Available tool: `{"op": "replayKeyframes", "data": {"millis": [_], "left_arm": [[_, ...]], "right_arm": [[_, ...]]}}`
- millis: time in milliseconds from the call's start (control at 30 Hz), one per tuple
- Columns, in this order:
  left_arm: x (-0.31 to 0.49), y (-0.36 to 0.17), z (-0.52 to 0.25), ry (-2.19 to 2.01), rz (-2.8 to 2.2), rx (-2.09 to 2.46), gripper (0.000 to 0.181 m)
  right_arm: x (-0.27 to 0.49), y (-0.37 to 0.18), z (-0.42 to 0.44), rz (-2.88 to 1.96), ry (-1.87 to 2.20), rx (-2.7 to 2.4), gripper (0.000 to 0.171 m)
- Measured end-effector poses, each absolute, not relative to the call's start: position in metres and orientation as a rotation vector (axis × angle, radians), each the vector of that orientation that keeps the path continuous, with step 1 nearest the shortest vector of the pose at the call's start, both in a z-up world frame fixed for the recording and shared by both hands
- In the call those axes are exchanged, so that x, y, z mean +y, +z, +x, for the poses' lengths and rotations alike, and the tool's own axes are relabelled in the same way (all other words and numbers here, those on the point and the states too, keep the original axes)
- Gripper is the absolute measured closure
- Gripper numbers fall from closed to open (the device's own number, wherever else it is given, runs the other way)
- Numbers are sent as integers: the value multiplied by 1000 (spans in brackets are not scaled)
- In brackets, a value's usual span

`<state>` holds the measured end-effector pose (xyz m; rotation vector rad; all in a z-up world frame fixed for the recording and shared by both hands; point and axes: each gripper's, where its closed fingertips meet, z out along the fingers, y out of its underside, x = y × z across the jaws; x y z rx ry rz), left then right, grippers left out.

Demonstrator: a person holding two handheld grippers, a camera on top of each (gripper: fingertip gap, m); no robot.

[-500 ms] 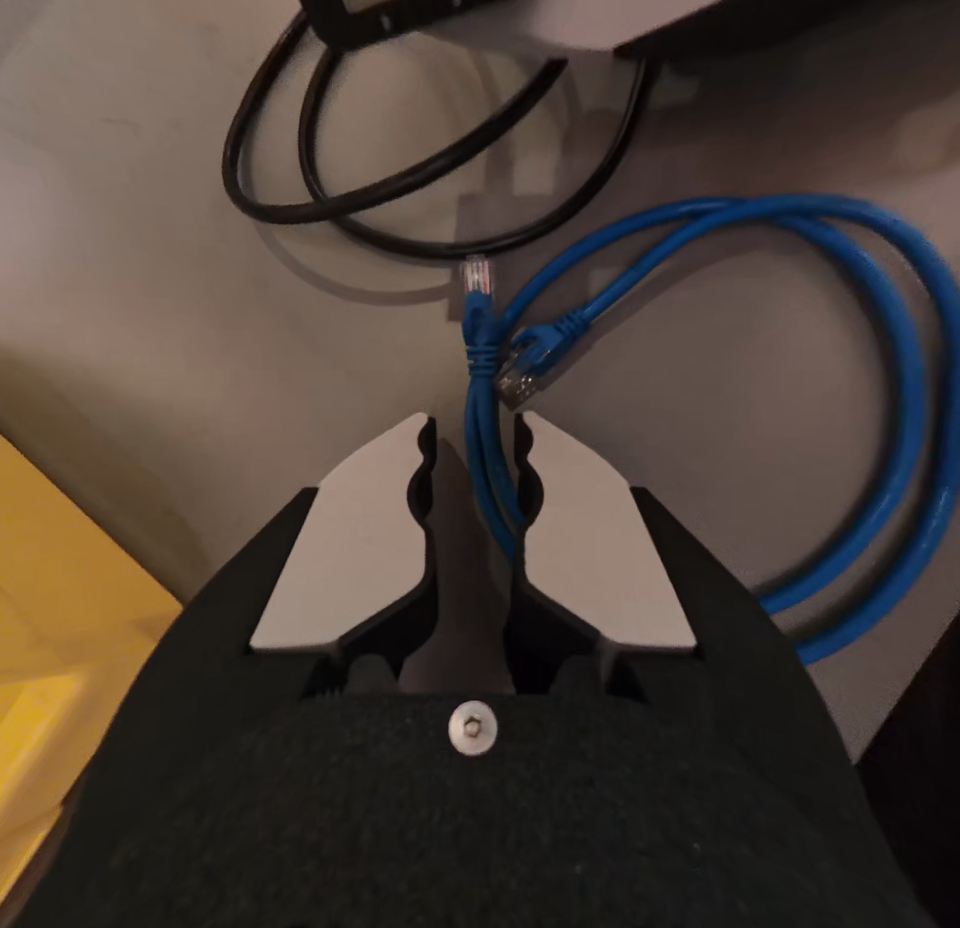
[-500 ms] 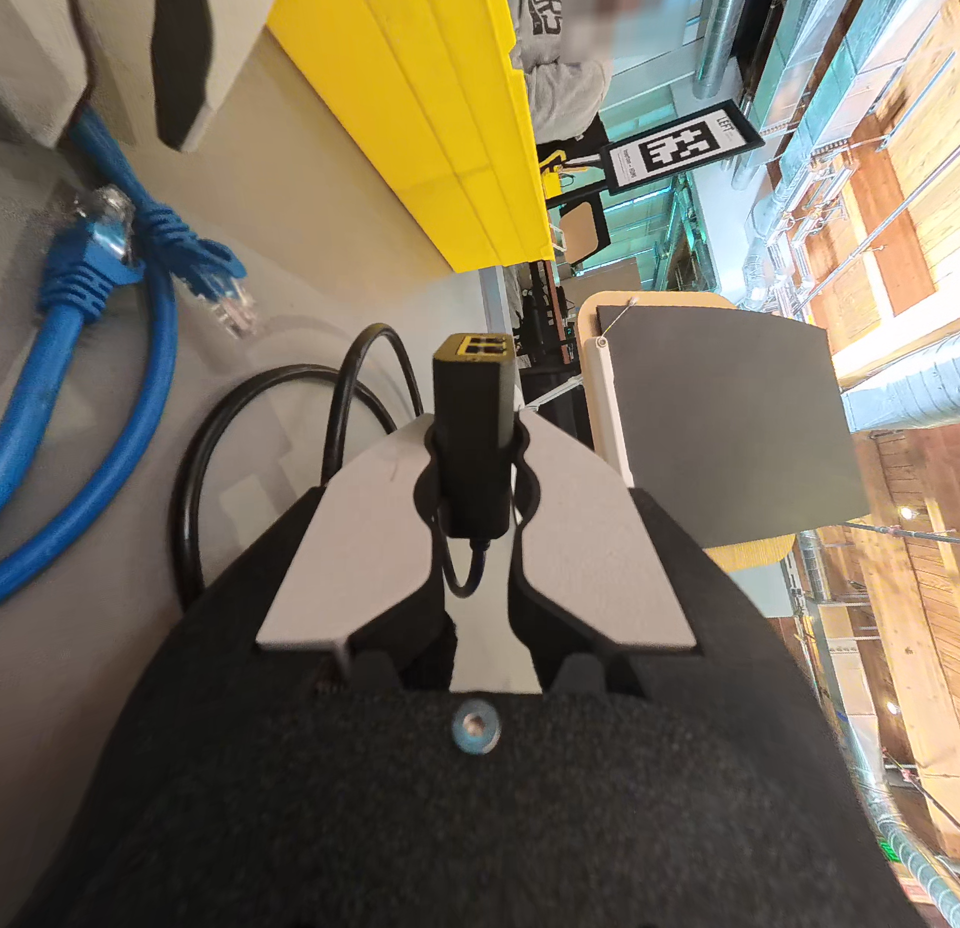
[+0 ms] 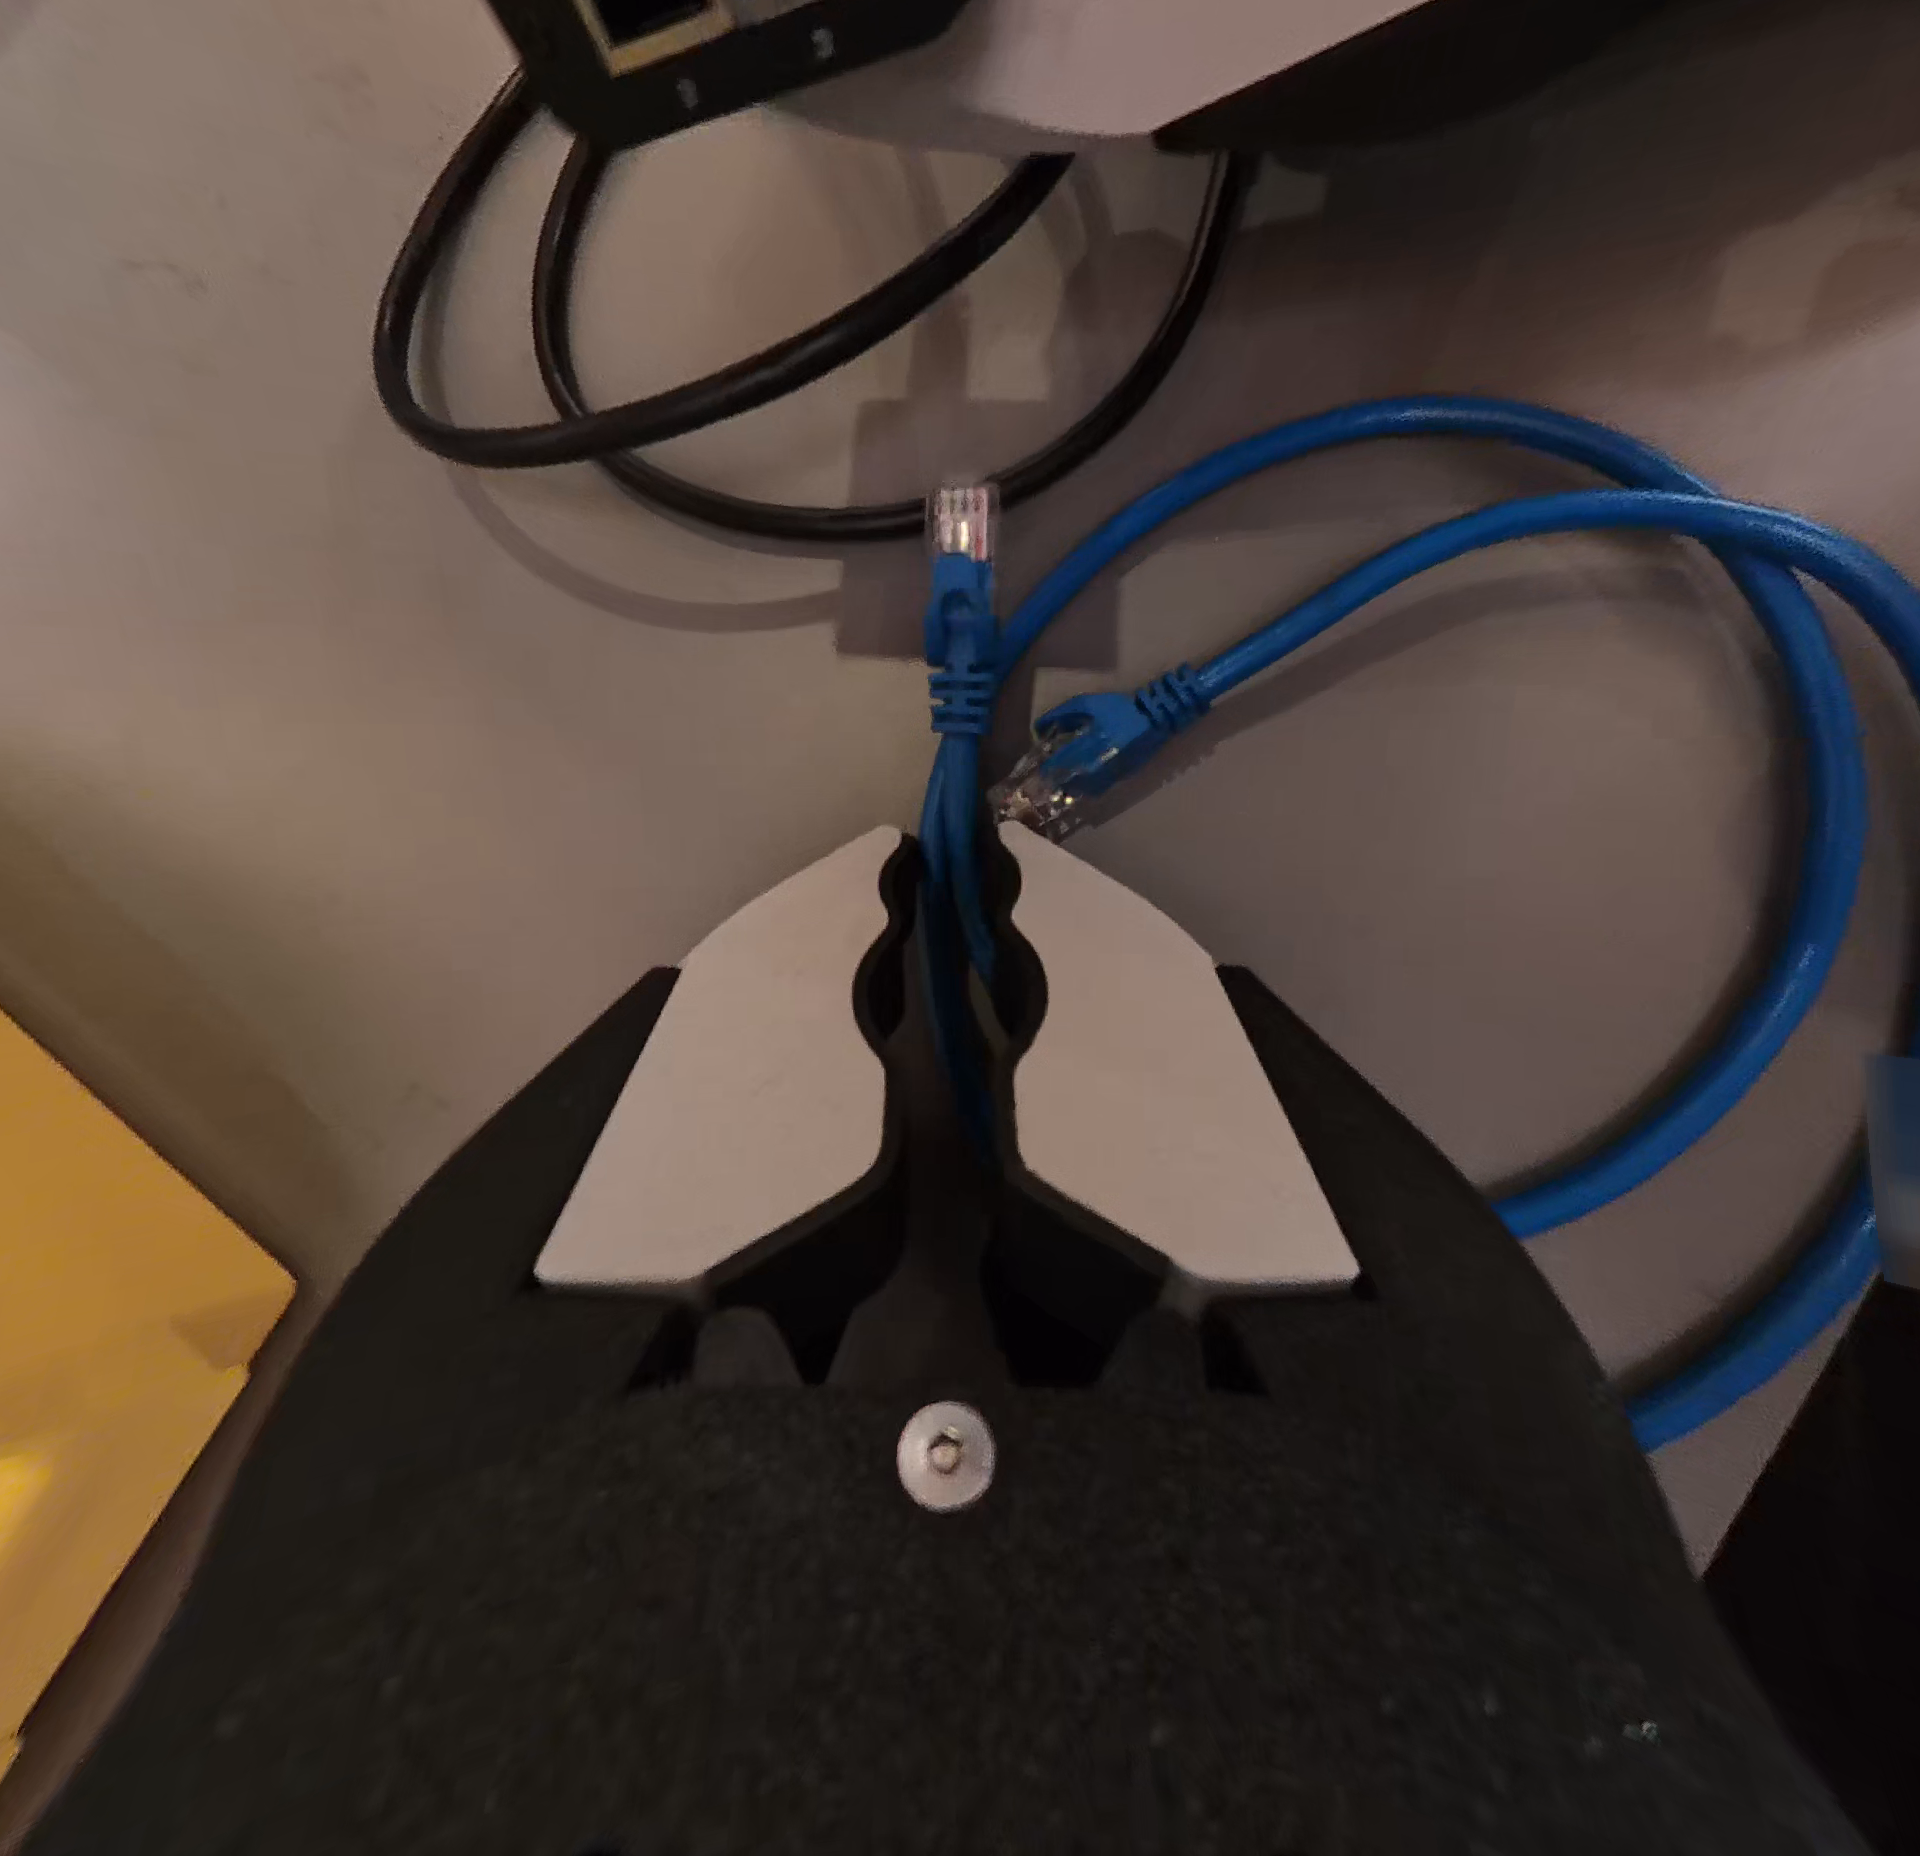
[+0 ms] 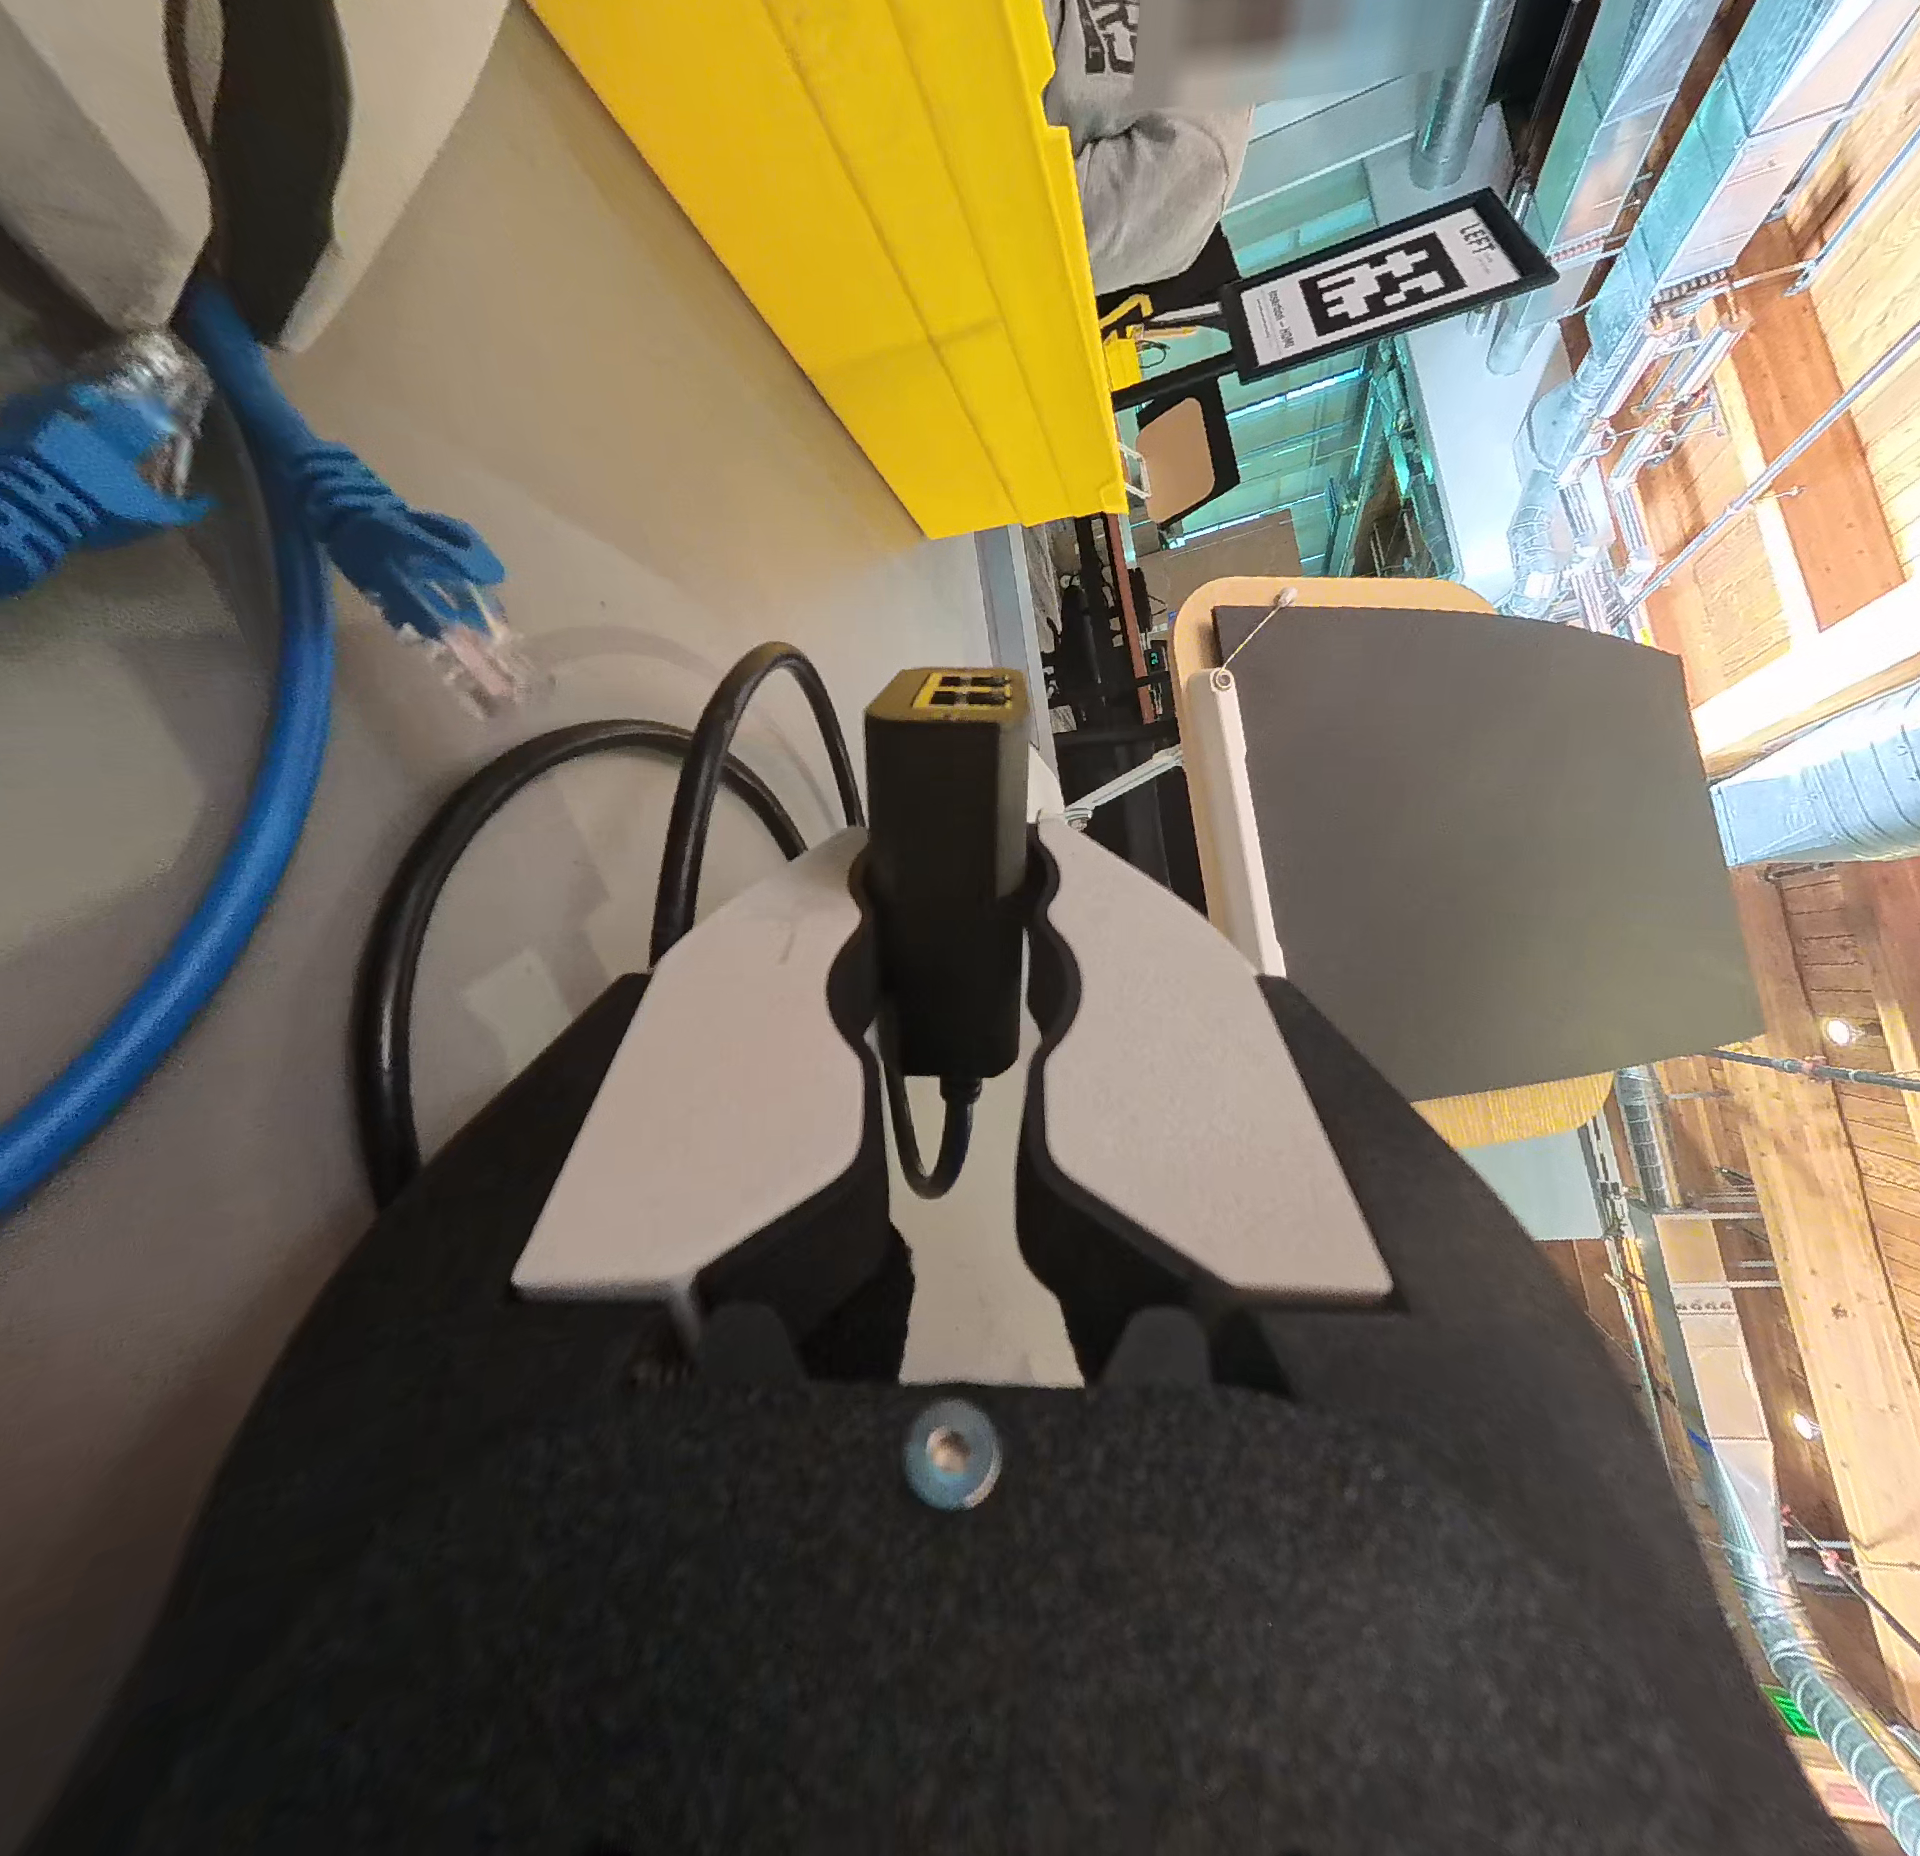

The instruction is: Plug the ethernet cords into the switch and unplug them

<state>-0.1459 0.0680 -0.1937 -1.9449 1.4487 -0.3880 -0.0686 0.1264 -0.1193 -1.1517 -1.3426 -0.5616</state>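
Left wrist view showed the left gripper (image 3: 961,861) clamped on a looped blue cord (image 3: 1808,767) whose clear plug (image 3: 961,523) pointed toward the black switch (image 3: 717,9) across the grey table (image 3: 312,559), while right wrist view showed the right gripper (image 4: 951,850) clamped on that switch (image 4: 945,819) beside a yellow bin (image 4: 883,196).

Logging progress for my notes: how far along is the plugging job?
Early. Done: the right gripper holds the small black two-port switch. In hand: the left gripper is shut on the blue ethernet cord behind its clear plug. Left: both ports look empty; plugging and unplugging remain.
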Motion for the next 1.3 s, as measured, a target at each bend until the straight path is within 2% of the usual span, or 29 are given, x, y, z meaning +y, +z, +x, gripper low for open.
{"op": "replayKeyframes", "data": {"millis": [200,400,500,600,700,900,1067,1300], "left_arm": [[74,-188,-151,-289,-1875,1444,168],[62,-189,-145,-274,-1843,1494,181],[66,-195,-150,-357,-1952,1430,180],[69,-195,-155,-387,-2031,1377,167],[70,-194,-157,-436,-2096,1314,163],[80,-175,-175,-338,-2169,1077,166],[73,-195,-182,-268,-2276,1063,165],[83,-196,-179,-243,-2240,1033,174]], "right_arm": [[126,-121,-69,-1153,-564,-1351,147],[127,-124,-69,-1161,-565,-1359,147],[127,-125,-69,-1164,-565,-1364,147],[127,-126,-69,-1170,-564,-1365,147],[129,-127,-68,-1179,-561,-1364,147],[129,-128,-66,-1187,-557,-1363,147],[131,-128,-66,-1204,-538,-1360,147],[130,-129,-66,-1204,-538,-1367,147]]}}
